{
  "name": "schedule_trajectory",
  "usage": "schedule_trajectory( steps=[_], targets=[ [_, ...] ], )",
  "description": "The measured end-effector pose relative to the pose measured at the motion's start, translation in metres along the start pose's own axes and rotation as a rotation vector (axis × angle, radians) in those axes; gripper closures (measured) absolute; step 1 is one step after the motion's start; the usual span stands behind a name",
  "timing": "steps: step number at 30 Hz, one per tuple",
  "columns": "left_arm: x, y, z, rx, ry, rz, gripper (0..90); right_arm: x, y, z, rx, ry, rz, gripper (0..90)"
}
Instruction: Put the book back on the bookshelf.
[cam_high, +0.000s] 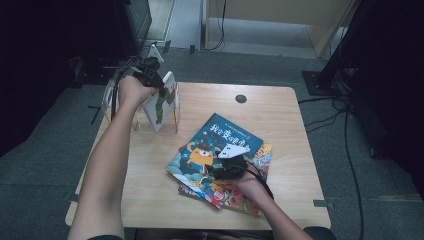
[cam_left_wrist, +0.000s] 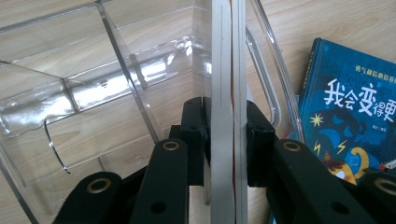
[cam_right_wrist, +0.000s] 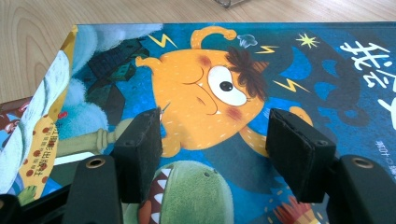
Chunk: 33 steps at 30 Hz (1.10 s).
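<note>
Nearest us, our right gripper (cam_right_wrist: 214, 156) hovers open-jawed over the blue book (cam_high: 215, 147) topping the stack. Beyond that book, our left gripper (cam_left_wrist: 225, 140) clamps two thin books (cam_left_wrist: 227, 93) edge-on inside the clear stand (cam_high: 172, 107); the high view reveals their green-patterned cover.

Both forearms were bare, no sleeves showing. The left black two-jaw gripper (cam_left_wrist: 223, 135) had brass-ringed pivot holes in its matte links. The right black two-jaw gripper (cam_right_wrist: 214, 154) carried thick, rough, rectangular black pads (cam_right_wrist: 299, 154).
</note>
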<state>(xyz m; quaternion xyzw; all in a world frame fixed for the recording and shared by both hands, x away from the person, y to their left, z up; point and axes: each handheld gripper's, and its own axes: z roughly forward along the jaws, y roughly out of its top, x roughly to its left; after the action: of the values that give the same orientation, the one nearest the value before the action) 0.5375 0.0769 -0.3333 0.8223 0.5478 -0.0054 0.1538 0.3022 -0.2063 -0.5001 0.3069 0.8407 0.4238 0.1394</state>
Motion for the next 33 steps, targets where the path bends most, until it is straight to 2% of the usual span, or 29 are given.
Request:
schedule_trajectory(
  steps=[18, 33],
  targets=[
    [0.004, -0.002, 0.015, 0.018, -0.005, -0.018, 75.7, 0.0, 0.0, 0.0, -0.001, -0.002, -0.002, 36.1],
    [0.002, 0.0, 0.022, 0.032, 0.0, -0.01, 75.3, 0.0, 0.001, 0.001, 0.0, 0.003, -0.001, 36.1]
  ],
)
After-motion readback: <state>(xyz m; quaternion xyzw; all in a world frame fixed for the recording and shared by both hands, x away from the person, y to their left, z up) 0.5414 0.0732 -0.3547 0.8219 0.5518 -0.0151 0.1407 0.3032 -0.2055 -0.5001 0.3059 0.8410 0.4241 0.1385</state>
